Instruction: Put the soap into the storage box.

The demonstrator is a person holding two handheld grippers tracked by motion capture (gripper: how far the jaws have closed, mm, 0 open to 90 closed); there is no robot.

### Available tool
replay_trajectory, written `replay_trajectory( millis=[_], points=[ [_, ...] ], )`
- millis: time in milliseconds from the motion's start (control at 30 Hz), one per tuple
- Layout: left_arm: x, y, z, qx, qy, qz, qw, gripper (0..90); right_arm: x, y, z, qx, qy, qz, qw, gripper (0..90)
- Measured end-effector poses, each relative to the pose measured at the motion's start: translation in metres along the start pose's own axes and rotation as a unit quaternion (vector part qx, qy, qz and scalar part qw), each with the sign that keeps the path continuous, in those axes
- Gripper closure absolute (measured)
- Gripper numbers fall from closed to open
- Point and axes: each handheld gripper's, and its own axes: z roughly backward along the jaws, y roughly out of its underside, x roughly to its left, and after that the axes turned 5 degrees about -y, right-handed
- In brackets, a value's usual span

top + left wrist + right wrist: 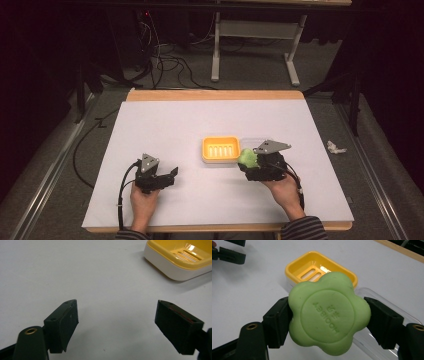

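- Green flower-shaped soap [329, 315] is clamped between the two jaws of the right gripper [329, 320], held off the worktop [165, 125], embossed face toward the gripper's camera.
- In the high view the soap [246, 158] sits just right of the yellow soap dish [220, 148], near its right edge, not yet over the tray.
- Soap dish is empty: slotted yellow insert [313, 273] bare, nothing lying in it. White base under the yellow part shows in the left gripper view [182, 262].
- Clear plastic lid [384, 315] lies flat on the worktop just right of the dish, under and behind the held soap.
- Left gripper [172, 175] rests low on the worktop well left of the dish, jaws spread apart with nothing between them [116, 322].
- Progress, my read: pick-up done, soap is secured and lifted. Placement not done.
- Left to do, likely: carry soap over the dish, lower it onto the slotted insert, let go. Lid may go on afterwards; cannot tell.
- Crumpled white scrap [335, 147] lies off the worktop's right edge, not involved.
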Motion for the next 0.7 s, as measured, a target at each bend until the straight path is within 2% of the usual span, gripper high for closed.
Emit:
replay_trajectory(
  millis=[433, 700],
  points=[
    [0.000, 0.000, 0.000, -0.001, 0.001, 0.002, 1.0000, 19.6, -0.008, -0.018, -0.020, 0.006, -0.013, -0.006, 0.9999, 27.4],
    [0.000, -0.001, 0.001, 0.000, 0.002, 0.001, 1.0000, 19.5, -0.012, -0.028, -0.034, 0.013, -0.019, -0.017, 0.9996, 27.4]
  ],
)
